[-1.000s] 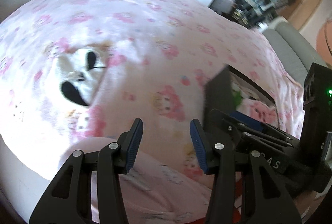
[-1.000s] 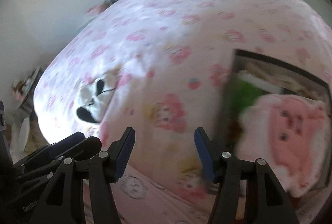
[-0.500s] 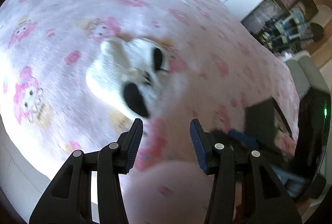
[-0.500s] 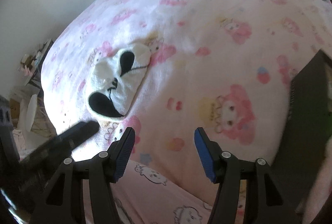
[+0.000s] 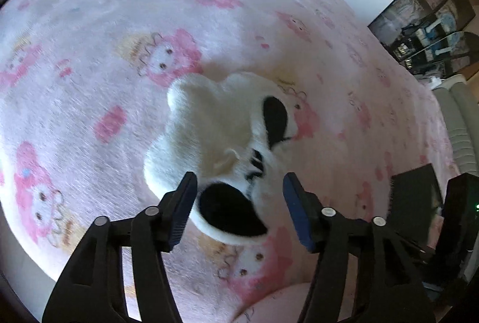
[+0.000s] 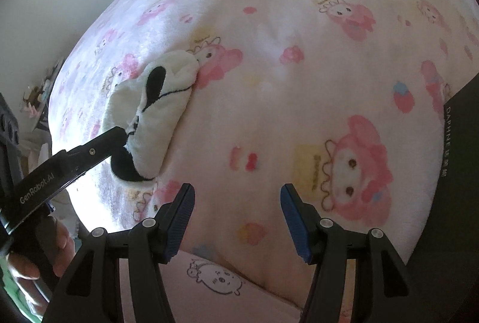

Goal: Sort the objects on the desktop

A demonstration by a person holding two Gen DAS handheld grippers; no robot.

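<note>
A white plush slipper (image 5: 221, 143) with black patches lies on the worktop, which is draped in a pink cartoon-print blanket (image 5: 89, 53). The left gripper (image 5: 239, 203) hangs just over the slipper's near end, its fingers opening, the black patch showing between them but the pads not pressing on it. The right gripper (image 6: 236, 218) is parted over bare blanket, holding nothing, with the slipper off to its left. A black box (image 6: 458, 143) stands at the blanket's right edge.
</note>
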